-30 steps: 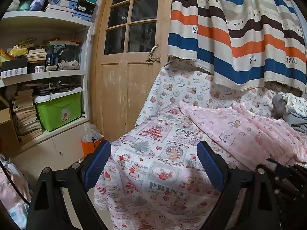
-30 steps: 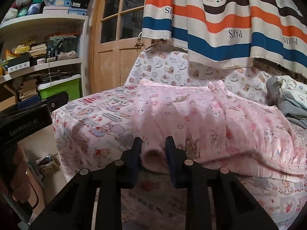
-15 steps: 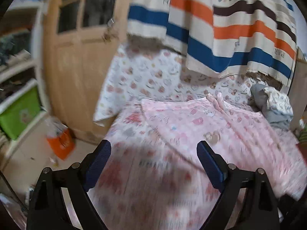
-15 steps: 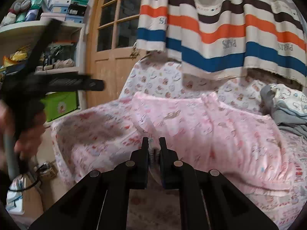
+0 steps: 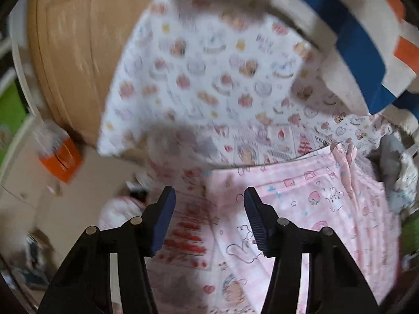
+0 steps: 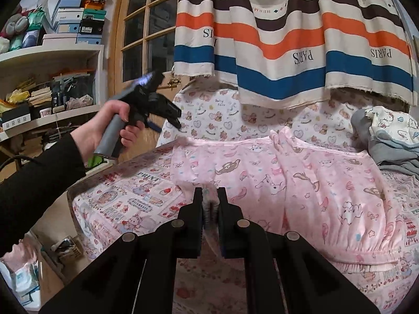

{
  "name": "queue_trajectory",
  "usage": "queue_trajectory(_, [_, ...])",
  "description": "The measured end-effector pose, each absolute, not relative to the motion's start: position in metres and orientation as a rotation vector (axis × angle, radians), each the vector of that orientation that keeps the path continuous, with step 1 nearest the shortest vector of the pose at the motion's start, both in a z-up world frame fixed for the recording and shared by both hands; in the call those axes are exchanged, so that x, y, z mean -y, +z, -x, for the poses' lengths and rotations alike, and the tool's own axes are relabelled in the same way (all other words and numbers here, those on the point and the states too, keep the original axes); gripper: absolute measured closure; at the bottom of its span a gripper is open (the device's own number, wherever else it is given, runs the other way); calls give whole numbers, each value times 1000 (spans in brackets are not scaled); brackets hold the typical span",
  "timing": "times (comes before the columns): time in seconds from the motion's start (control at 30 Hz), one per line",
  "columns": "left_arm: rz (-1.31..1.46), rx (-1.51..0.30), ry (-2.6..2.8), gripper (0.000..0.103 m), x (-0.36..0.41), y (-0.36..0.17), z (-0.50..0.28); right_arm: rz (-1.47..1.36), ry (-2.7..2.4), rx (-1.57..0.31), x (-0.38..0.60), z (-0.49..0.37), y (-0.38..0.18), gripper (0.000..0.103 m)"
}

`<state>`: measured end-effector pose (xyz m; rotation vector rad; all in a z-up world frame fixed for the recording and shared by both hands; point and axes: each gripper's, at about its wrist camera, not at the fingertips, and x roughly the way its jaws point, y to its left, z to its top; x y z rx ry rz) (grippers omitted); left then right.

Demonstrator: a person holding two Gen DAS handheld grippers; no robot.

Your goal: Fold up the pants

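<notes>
Right wrist view: right hand-held gripper (image 6: 209, 196) pinches pink pants (image 6: 301, 183) hem at 6 o'clock, lifting edge for fold. Left hand-held gripper (image 5: 209, 209) closing, nothing between, over far corner at 10 o'clock.

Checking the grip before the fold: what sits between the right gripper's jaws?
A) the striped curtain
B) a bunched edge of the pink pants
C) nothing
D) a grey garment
B: the right gripper has its jaws pinched on a fold of the pink pants.
</notes>
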<state>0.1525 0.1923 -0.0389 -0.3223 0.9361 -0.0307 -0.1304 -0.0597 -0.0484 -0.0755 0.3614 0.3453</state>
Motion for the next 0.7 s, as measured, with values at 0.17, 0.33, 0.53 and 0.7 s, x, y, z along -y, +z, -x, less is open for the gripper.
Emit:
queue_trajectory(0.17, [390,-961,-82,101,-191,-53,-167,91,296,-377,59,119,-49,94])
queue_trajectory(0.33, [390,-878,-32,101,-191,-40,-166,40,325,-432,69,110,-47,94])
queue_trajectory(0.53, [302,-823,7,101,-178,3,-177,20,327,-396,80,115,-41,94])
queue_trajectory(0.7, [247,-752,3,101,-148,55,-184,17,302,-344,95,126,-32,94])
